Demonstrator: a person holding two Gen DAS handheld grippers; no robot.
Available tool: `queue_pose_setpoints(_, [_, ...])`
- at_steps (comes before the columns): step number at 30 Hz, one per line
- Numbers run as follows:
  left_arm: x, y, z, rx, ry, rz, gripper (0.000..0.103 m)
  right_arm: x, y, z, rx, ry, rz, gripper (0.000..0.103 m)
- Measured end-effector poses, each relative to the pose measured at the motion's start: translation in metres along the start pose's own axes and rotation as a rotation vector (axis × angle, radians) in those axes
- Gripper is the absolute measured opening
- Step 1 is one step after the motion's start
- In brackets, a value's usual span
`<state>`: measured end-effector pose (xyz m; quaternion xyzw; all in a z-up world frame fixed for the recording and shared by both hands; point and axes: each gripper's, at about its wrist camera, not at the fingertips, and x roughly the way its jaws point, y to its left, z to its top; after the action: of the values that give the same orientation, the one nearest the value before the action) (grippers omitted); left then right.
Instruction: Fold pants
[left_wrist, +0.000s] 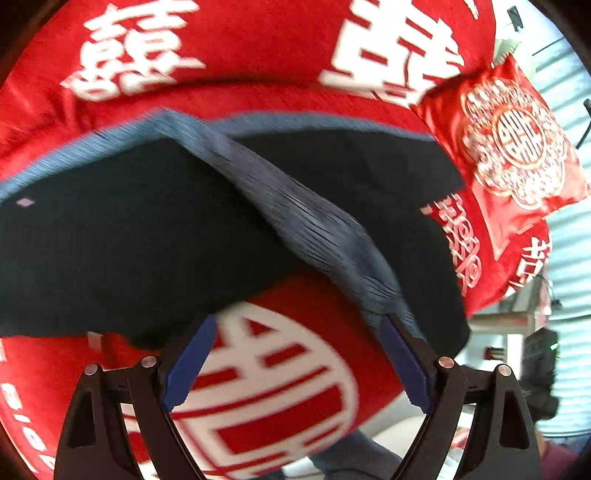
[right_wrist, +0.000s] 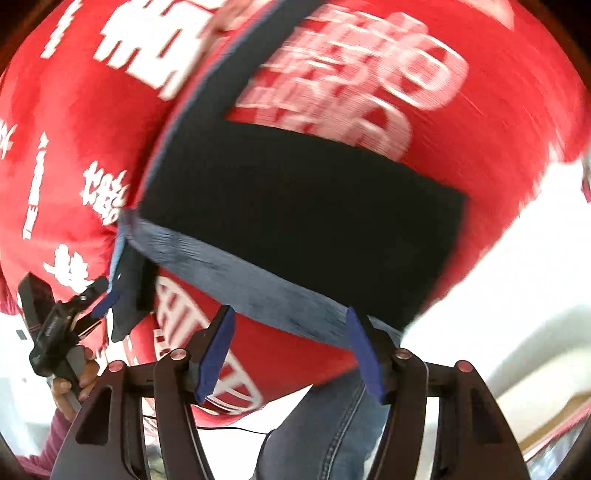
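Observation:
Dark navy pants (left_wrist: 129, 240) with a grey-blue waistband (left_wrist: 314, 221) lie on a red bedspread (left_wrist: 258, 44). In the left wrist view the band runs diagonally down to one blue pad of my left gripper (left_wrist: 297, 319). Its jaws stand wide apart with bedspread showing between them. In the right wrist view the pants (right_wrist: 303, 206) lie ahead and the waistband (right_wrist: 258, 284) crosses just beyond both fingertips of my right gripper (right_wrist: 290, 310), which is open with nothing pinched. At the left of that view a pants corner (right_wrist: 125, 280) hangs against my left gripper (right_wrist: 103, 302). Both views are blurred.
A red pillow (left_wrist: 509, 140) with a white and gold emblem lies at the bed's far right. A hand (right_wrist: 74, 373) holds the left gripper. The person's jeans leg (right_wrist: 325, 424) shows below the bed edge. Pale floor (right_wrist: 498, 258) lies to the right.

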<state>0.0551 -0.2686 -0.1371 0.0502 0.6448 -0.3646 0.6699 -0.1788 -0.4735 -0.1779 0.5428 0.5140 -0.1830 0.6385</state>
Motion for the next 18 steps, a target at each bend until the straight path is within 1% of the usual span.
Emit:
queue_pose_setpoints(2, [0.019,-0.020,-0.003,0.002,0.033,-0.003,0.090,0.005,-0.020,-0.001,0.018,0.013,0.004,0.066])
queue_pose_setpoints(4, [0.036,-0.028,-0.005,0.000,0.059,0.014,0.090,0.010,-0.038,-0.002,0.024,0.041,0.006,0.066])
queue_pose_setpoints(6, [0.051,-0.034,-0.004,-0.018,0.071,0.012,0.090,0.021,-0.054,-0.001,0.032,0.074,0.046,0.066])
queue_pose_setpoints(8, [0.061,-0.038,-0.005,-0.040,0.076,0.010,0.090,0.036,-0.069,0.002,0.046,0.120,0.132,0.066])
queue_pose_setpoints(9, [0.065,-0.043,-0.004,-0.048,0.068,0.035,0.090,0.043,-0.074,0.004,0.059,0.142,0.183,0.066])
queue_pose_setpoints(10, [0.067,-0.045,-0.004,-0.047,0.061,0.042,0.090,0.047,-0.080,0.006,0.072,0.156,0.228,0.066])
queue_pose_setpoints(11, [0.069,-0.050,-0.001,-0.047,0.058,0.031,0.090,0.052,-0.085,0.008,0.089,0.173,0.273,0.066])
queue_pose_setpoints(12, [0.071,-0.052,0.000,-0.053,0.060,0.025,0.090,0.054,-0.087,0.010,0.106,0.184,0.292,0.054])
queue_pose_setpoints(13, [0.074,-0.053,0.000,-0.060,0.061,0.023,0.088,0.053,-0.089,0.012,0.121,0.187,0.316,0.038])
queue_pose_setpoints(14, [0.073,-0.055,0.002,-0.064,0.065,0.011,0.080,0.049,-0.090,0.013,0.145,0.185,0.364,0.017])
queue_pose_setpoints(15, [0.074,-0.057,0.004,-0.060,0.068,0.009,0.059,0.040,-0.087,0.016,0.147,0.172,0.369,0.016])
queue_pose_setpoints(16, [0.074,-0.057,0.006,-0.056,0.079,0.002,0.041,0.034,-0.081,0.019,0.134,0.163,0.373,0.016])
queue_pose_setpoints(17, [0.076,-0.059,0.009,-0.063,0.096,-0.025,0.032,0.023,-0.074,0.024,0.116,0.153,0.388,0.016])
queue_pose_setpoints(18, [0.077,-0.061,0.013,-0.081,0.109,-0.044,0.031,0.012,-0.068,0.031,0.099,0.140,0.402,0.015])
